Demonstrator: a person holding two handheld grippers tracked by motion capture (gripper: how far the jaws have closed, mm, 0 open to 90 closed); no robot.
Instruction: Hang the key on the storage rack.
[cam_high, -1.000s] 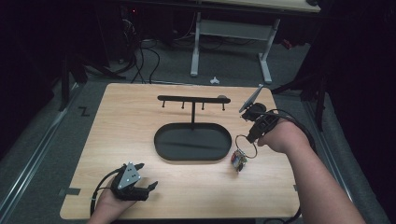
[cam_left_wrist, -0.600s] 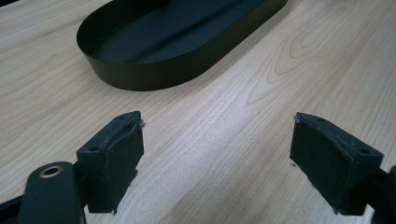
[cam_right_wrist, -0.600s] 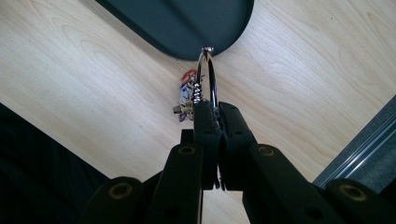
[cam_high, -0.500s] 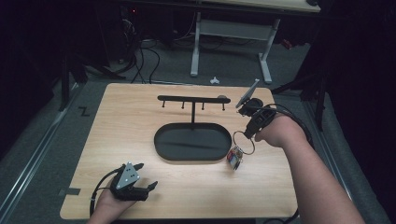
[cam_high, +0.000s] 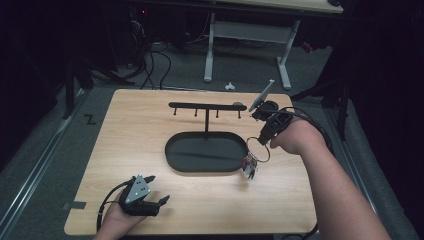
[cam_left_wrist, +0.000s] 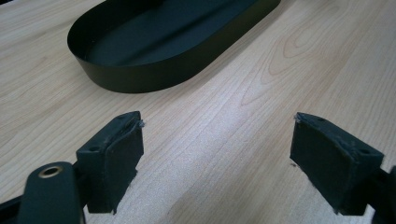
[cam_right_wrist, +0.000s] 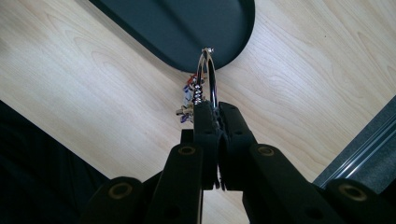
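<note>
**Right tongs pinch a ring of charms beside the black tray**

The right tongs (cam_high: 263, 136) are clenched on a thin metal ring (cam_high: 259, 149), seen from the high view at the right side of the desk (cam_high: 150, 125). The ring hangs down from the tips, and a small bunch of coloured charms (cam_high: 249, 166) dangles from its lower edge, just off the right end of the oval black tray (cam_high: 206, 152). Whether the charms touch the desk cannot be told. In the right gripper view the two jaws are pressed together on the ring (cam_right_wrist: 207, 77), with the charms (cam_right_wrist: 189, 100) to its left and the rounded end of the tray (cam_right_wrist: 187, 28) behind them.

From the tray rises a thin post carrying a black bar with small pegs (cam_high: 206, 106), well above the ring.

The left tongs (cam_high: 156, 190) rest at the near left of the desk, released and spread wide. In the left gripper view bare wood lies between the jaws, and the tray (cam_left_wrist: 140, 74) sits farther off.
</note>
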